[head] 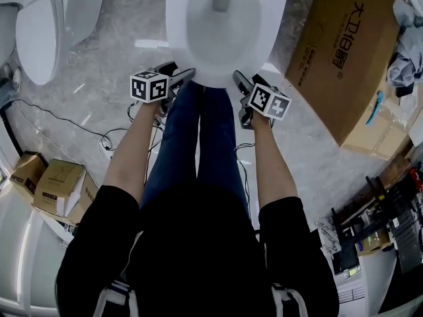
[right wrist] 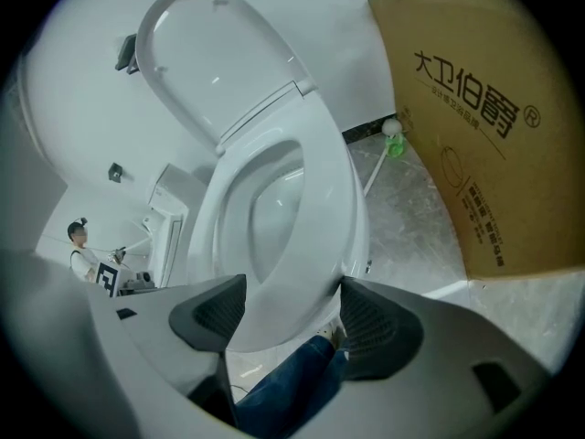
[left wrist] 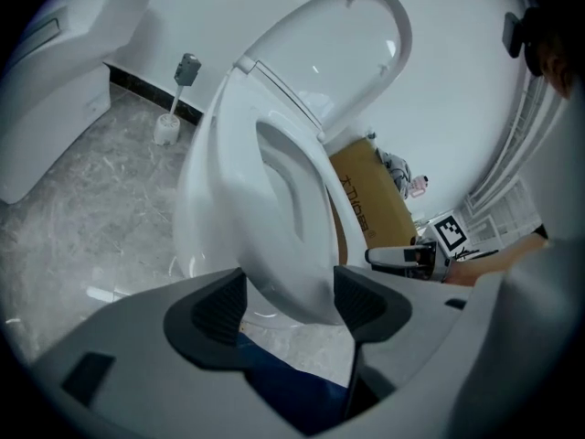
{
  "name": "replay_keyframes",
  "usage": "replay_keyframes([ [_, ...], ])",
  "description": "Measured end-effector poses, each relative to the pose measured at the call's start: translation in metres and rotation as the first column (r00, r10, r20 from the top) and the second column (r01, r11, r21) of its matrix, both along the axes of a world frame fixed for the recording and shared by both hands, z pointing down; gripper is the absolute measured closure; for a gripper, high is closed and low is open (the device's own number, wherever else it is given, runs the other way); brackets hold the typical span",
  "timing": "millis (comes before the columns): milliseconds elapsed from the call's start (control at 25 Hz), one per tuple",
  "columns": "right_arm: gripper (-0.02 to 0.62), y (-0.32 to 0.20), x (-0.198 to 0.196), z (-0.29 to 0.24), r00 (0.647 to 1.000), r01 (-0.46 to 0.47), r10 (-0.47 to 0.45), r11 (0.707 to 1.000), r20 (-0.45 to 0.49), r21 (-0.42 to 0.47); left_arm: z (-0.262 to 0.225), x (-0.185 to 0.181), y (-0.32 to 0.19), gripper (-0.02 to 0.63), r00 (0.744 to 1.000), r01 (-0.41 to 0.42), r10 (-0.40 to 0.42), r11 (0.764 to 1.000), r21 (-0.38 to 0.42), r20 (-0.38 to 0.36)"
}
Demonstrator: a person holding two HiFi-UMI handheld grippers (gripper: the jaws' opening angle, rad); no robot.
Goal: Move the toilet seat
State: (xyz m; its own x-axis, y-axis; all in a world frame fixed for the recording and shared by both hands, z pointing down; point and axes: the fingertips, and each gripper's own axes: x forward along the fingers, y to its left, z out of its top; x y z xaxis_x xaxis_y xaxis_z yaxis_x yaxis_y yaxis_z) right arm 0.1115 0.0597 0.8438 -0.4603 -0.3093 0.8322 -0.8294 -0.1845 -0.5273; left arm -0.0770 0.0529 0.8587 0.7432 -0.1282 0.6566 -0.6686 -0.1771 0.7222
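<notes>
The white toilet seat (head: 177, 25) lies over the bowl right in front of my legs, with its lid (left wrist: 338, 53) raised behind it. My left gripper (head: 184, 76) is at the seat's front left edge and my right gripper (head: 238, 78) at its front right edge. In the left gripper view the seat's (left wrist: 274, 227) front edge fills the gap between the pads of the left gripper (left wrist: 288, 305). The right gripper view shows the same: the seat (right wrist: 320, 199) sits between the pads of the right gripper (right wrist: 292, 314), under the upright lid (right wrist: 201, 53). Both look shut on it.
A big cardboard box (head: 344, 51) stands close on the right of the toilet. A second toilet (head: 39, 32) is at the far left, small boxes (head: 56, 187) and cables (head: 66, 121) lie on the marble floor. A toilet brush (left wrist: 169, 122) stands by the wall.
</notes>
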Motion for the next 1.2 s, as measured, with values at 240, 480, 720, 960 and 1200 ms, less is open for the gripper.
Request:
replay_keyframes([
  [240, 0.267, -0.002, 0.001, -0.020, 1.000, -0.022, 0.022, 1.000, 0.010, 0.019, -0.020, 0.007, -0.008, 0.333, 0.997, 0.023, -0.027, 0.999, -0.049, -0.079],
  [480, 0.267, -0.004, 0.005, -0.044, 1.000, -0.022, 0.022, 0.999, -0.002, 0.031, -0.047, 0.007, -0.012, 0.339, 0.993, 0.039, -0.044, 0.998, -0.057, -0.107],
  [720, 0.276, -0.010, 0.006, -0.067, 0.999, -0.038, 0.038, 0.998, 0.001, 0.045, -0.072, 0.008, -0.019, 0.341, 0.990, 0.062, -0.069, 0.996, -0.063, -0.124],
  [960, 0.288, -0.020, 0.010, -0.095, 0.999, -0.046, 0.046, 0.997, -0.007, 0.058, -0.098, 0.008, -0.030, 0.341, 0.986, 0.099, -0.104, 0.994, -0.046, -0.129],
  [1200, 0.288, -0.032, 0.013, -0.124, 0.998, -0.068, 0.067, 0.996, 0.005, 0.064, -0.136, 0.014, -0.048, 0.341, 0.974, 0.146, -0.149, 0.989, -0.029, -0.171],
])
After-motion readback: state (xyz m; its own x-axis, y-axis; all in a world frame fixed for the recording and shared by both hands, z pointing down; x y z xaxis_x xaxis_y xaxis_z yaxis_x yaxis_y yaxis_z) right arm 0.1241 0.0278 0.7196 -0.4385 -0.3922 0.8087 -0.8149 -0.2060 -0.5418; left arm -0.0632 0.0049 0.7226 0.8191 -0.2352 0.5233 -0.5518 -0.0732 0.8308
